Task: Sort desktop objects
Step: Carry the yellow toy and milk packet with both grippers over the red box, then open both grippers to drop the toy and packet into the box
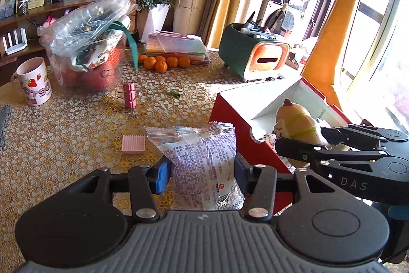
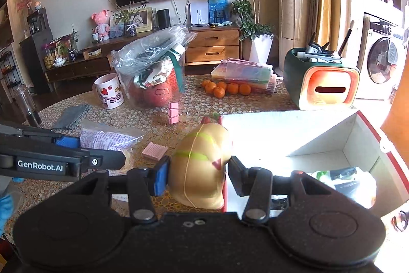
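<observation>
Your left hand-held gripper [image 1: 202,172] is clamping a snack packet [image 1: 204,165] between its blue pads, carrying it clear above the surface [image 1: 76,140] just beside the red box [image 1: 230,129]. Your right hand-held gripper [image 2: 198,172] is squeezing a tan plush toy [image 2: 199,170] — green bands and a thin cord are crossing its body — and is hanging at the box's near left edge. Inside the box, a few items are lying on the white floor. Behind, a pink eraser [image 1: 133,144] and a pink binder clip [image 1: 129,95] are resting on the surface, near a mug [image 1: 34,81] and oranges [image 1: 163,62].
</observation>
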Demonstrator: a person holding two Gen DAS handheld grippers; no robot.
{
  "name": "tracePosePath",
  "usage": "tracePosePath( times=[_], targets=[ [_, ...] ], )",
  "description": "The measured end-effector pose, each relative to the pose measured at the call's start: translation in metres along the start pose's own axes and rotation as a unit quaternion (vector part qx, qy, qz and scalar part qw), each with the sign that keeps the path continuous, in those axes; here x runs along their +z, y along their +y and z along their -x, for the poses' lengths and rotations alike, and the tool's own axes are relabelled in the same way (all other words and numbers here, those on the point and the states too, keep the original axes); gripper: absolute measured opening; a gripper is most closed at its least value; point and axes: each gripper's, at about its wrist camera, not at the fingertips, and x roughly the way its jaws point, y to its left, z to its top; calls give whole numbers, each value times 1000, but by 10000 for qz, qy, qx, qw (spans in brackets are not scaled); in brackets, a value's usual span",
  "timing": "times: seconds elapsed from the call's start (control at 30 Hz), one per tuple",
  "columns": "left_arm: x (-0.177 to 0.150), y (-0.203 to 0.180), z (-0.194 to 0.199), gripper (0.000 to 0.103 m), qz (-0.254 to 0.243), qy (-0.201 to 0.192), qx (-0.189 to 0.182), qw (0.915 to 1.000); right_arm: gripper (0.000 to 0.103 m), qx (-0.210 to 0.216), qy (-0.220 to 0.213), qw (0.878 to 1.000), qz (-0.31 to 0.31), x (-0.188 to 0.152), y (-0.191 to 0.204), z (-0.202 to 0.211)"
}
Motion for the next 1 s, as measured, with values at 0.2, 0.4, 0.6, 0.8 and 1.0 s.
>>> tracePosePath(
  times=[0.2,0.4,0.6,0.8,1.0],
  targets=[
    [8,-47,-14,50,-304,49,-254,9992,48,-257,-90,9994,-190,-8,-40,19],
    [14,-90,-33,50,-532,101,-464,9975,48,-541,-110,9973,-475,-14,-83,30],
    [24,-121,-54,50,-704,117,-570,9958,48,-774,-132,9948,-647,-16,-118,30],
    [31,-132,-90,50,-691,284,-445,9962,48,-869,-91,9936,-722,-12,-142,18],
    [29,-131,-121,47,-596,526,-356,9962,48,-893,193,9927,-789,-5,-160,-17]
  ],
)
